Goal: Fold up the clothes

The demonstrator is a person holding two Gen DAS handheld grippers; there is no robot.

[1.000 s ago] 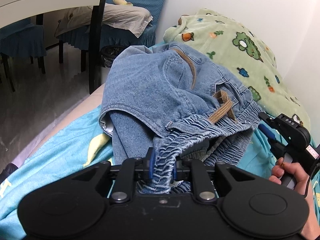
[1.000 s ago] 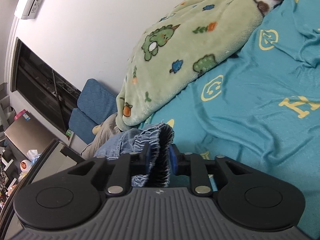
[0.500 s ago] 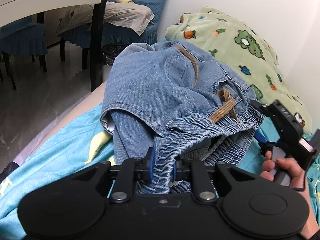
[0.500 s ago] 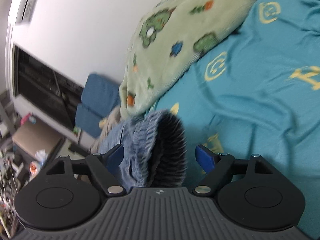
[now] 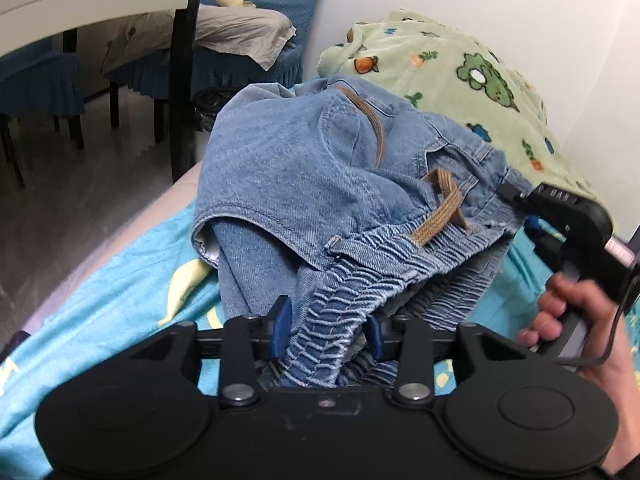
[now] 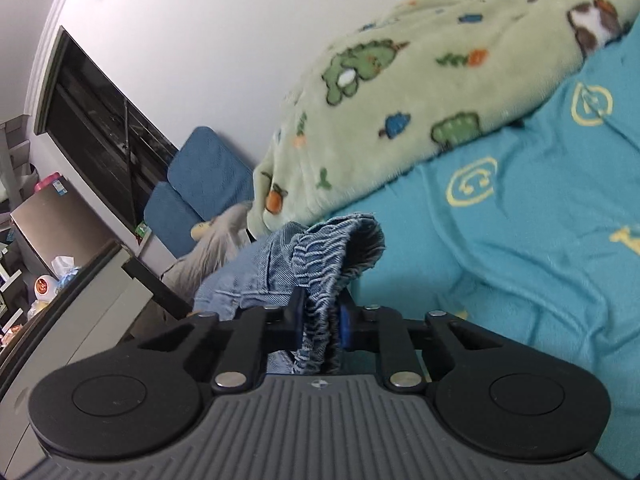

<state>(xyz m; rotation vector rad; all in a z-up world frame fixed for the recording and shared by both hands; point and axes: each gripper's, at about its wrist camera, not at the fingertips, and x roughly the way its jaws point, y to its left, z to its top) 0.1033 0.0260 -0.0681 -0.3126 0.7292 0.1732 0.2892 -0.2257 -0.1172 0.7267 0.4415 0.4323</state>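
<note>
Left view: whole jeans (image 5: 320, 184) heaped on the teal sheet (image 5: 120, 280), left gripper (image 5: 326, 326) opening, waistband between the pads and seemingly loose. It also catches the hand (image 5: 568, 320) on the right gripper (image 5: 520, 216) far right. Right view: right gripper (image 6: 320, 318) closing, clamped on the waistband. Green blanket (image 6: 400, 100) far side, against the wall; chairs (image 5: 40, 80) on the left.

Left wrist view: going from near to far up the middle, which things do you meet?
Left gripper → elastic waistband → brown drawstring → jeans → chair
</note>
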